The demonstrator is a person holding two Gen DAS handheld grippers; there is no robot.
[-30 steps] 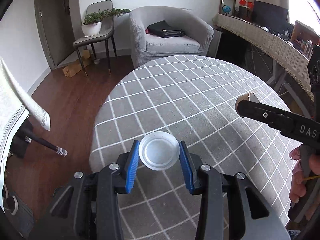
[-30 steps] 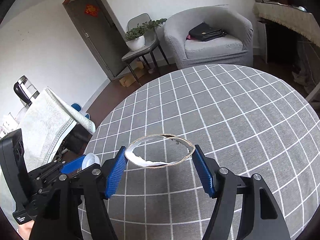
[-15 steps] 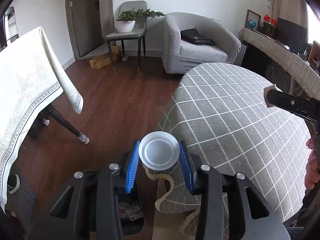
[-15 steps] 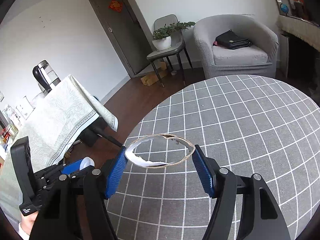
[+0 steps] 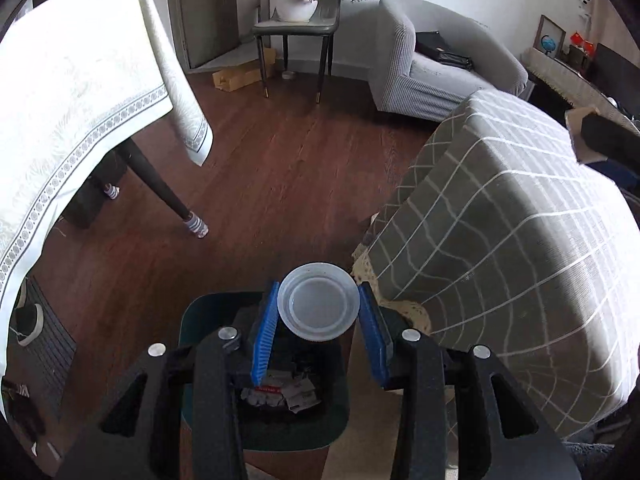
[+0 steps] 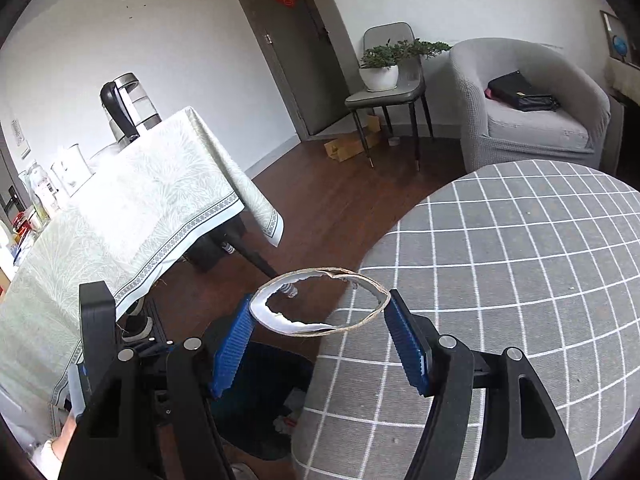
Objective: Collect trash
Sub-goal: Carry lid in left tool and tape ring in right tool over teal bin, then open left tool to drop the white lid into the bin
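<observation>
My left gripper [image 5: 319, 309] is shut on a small translucent plastic cup [image 5: 318, 307], its round base facing the camera. It hangs over a dark green bin [image 5: 200, 312] on the floor, with paper scraps [image 5: 286, 394] inside. My right gripper [image 6: 320, 312] is shut on a torn cardboard ring [image 6: 370, 294] with a ragged white inner lining, squeezed into an oval. It hovers at the left edge of the round table with the grey checked cloth [image 6: 520, 280]. Below it the bin [image 6: 260, 368] shows dark beside the table. The left gripper [image 6: 96, 344] appears at lower left in the right wrist view.
A second table with a pale patterned cloth [image 5: 72, 92] stands left, its dark leg [image 5: 160, 184] near the bin. A grey armchair [image 5: 440, 68] with a black bag, and a chair with a potted plant [image 5: 304, 4], stand at the back. Wooden floor [image 5: 280, 160] lies between.
Both grippers have swung left off the checked table with their loads. The left one now hangs over the bin by the table's side; the right one has reached the table's left edge.
</observation>
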